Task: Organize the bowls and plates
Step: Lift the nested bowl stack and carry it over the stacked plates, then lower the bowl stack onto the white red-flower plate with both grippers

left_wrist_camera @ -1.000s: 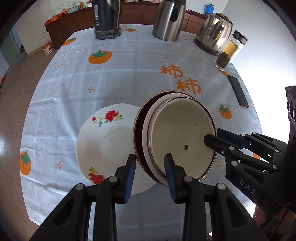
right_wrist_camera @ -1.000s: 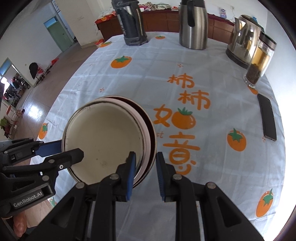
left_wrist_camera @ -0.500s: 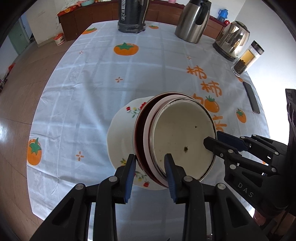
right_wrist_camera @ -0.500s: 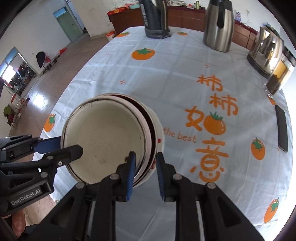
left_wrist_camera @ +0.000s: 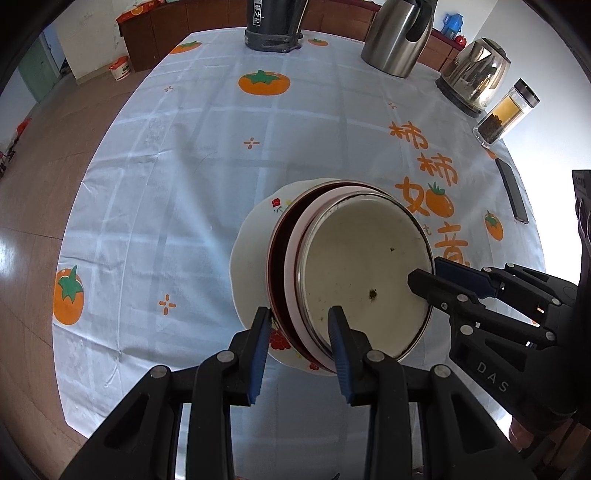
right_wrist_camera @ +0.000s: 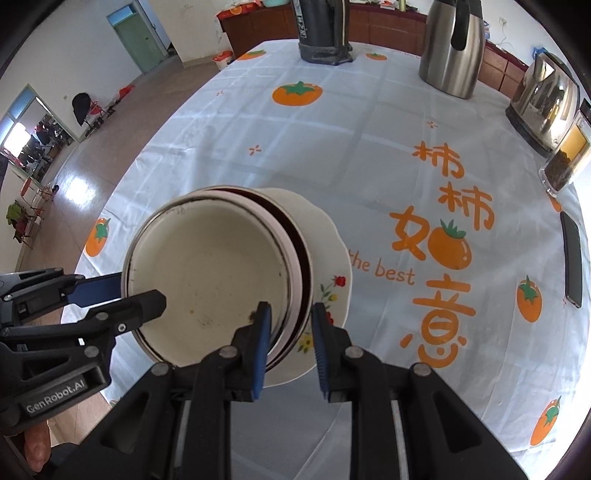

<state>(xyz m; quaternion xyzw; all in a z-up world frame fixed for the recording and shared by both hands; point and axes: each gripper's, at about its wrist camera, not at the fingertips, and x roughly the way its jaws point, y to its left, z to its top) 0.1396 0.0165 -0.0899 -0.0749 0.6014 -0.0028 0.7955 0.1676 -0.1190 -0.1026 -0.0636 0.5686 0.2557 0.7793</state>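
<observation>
- My left gripper is matt black plastic, with ridged blue pads lining its two fingers.
- Silver screw heads dot its joints.
- Seen from the right camera, it carries white "GenRobot.AI" lettering.
- My right gripper is built the same; its side reads "DAS".

The tablecloth looked like thin creased cloth – matt. The floral plate was glossy glazed ceramic, the cream bowl speckled enamel with a dark rim. The kettle was brushed metal.
</observation>
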